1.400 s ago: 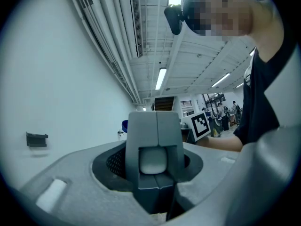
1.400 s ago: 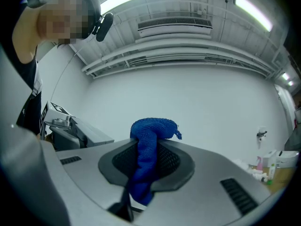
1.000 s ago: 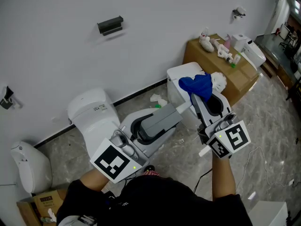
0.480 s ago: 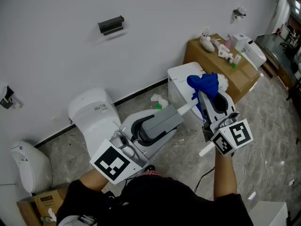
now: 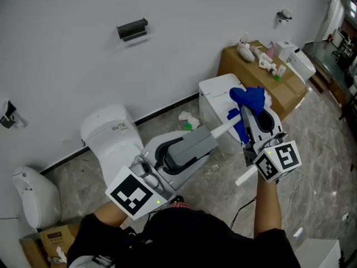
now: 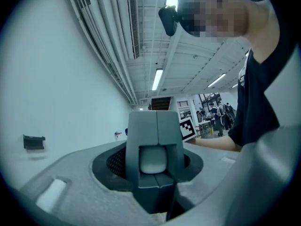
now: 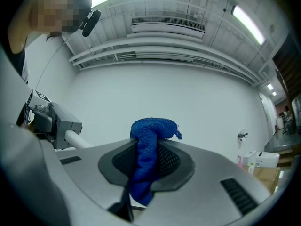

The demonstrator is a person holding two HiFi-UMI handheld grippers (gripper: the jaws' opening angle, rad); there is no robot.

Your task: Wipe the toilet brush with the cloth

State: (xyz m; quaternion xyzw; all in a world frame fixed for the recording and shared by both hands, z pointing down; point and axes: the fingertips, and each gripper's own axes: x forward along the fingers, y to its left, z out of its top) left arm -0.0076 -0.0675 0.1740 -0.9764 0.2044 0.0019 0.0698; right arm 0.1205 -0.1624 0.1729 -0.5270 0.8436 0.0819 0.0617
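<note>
The cloth (image 5: pixel 249 98) right of centre is deep blue, the toilet brush (image 5: pixel 222 129) handle white, the left gripper (image 5: pixel 209 134) and right gripper (image 5: pixel 249 116) grey with black-and-white square markers, the toilet (image 5: pixel 106 133) at left white, the box (image 5: pixel 262 80) at upper right brown, the floor (image 5: pixel 312 149) mottled grey.

My grey plastic left gripper (image 5: pixel 177 149) bears a white cube with black square markers (image 5: pixel 134 195); my right gripper (image 5: pixel 250 116) matches. I wear a black short-sleeved shirt (image 5: pixel 184 242).

Head view steeply down on left gripper (image 5: pixel 207 137) and right gripper (image 5: pixel 249 114); others level, close.
</note>
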